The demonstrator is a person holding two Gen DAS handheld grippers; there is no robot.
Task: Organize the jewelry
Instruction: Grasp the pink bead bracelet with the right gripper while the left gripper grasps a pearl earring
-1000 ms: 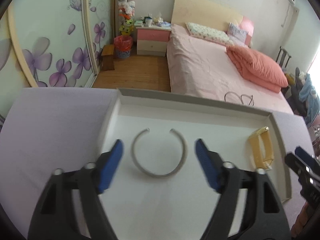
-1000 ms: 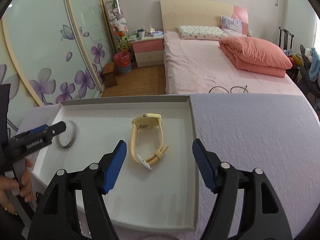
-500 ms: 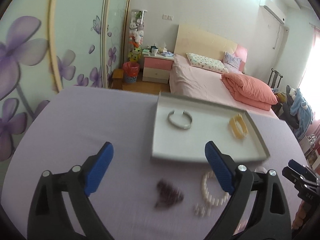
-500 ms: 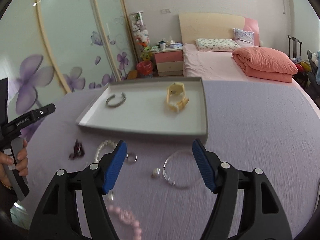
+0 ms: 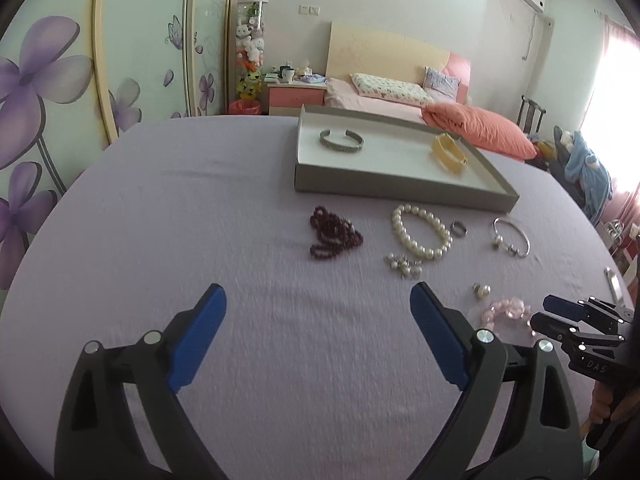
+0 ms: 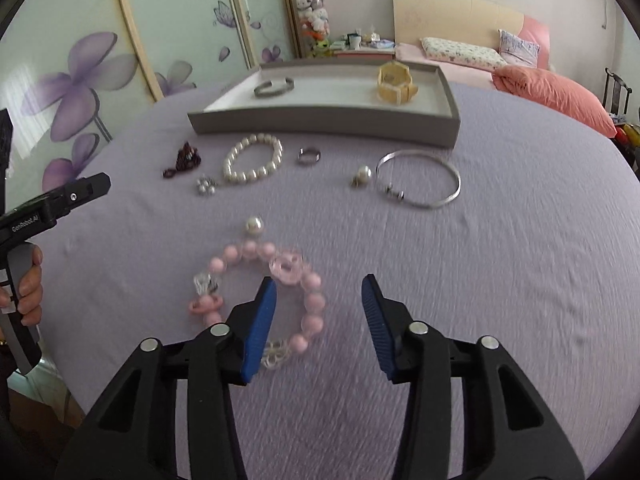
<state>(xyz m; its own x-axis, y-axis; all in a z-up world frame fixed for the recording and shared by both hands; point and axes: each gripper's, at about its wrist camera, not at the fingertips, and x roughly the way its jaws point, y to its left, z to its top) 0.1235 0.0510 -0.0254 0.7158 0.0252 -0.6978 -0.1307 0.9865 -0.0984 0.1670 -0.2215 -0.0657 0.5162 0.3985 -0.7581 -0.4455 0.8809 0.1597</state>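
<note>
A: How far along is the sorting?

B: Early, I'd judge. Take the grey tray (image 6: 324, 122) on the lilac cloth (image 6: 500, 280) as the mark. Inside it lie two pieces only: a silver cuff (image 6: 274, 87) toward its left end and a yellow watch (image 6: 396, 80) toward its right.

A: And outside it?

B: Everything else, all on the cloth in front of the tray's near wall. Just before it: a thin silver bangle (image 6: 420, 178), a pearl bracelet (image 6: 253, 158), dark red beads (image 6: 183, 159), a small ring (image 6: 309, 156) and a few loose pearl bits. Farthest from the tray lies the pink bead bracelet (image 6: 256, 300).

A: The tools?

B: The right gripper (image 6: 318, 320) has just been closing to a middling gap. Its left finger overlaps the pink bracelet in view, but nothing is pinched. The left gripper (image 5: 318, 344) stands wide, holding nothing, over bare cloth well short of the tray.

A: Next?

B: Likely the pink bracelet.
</note>
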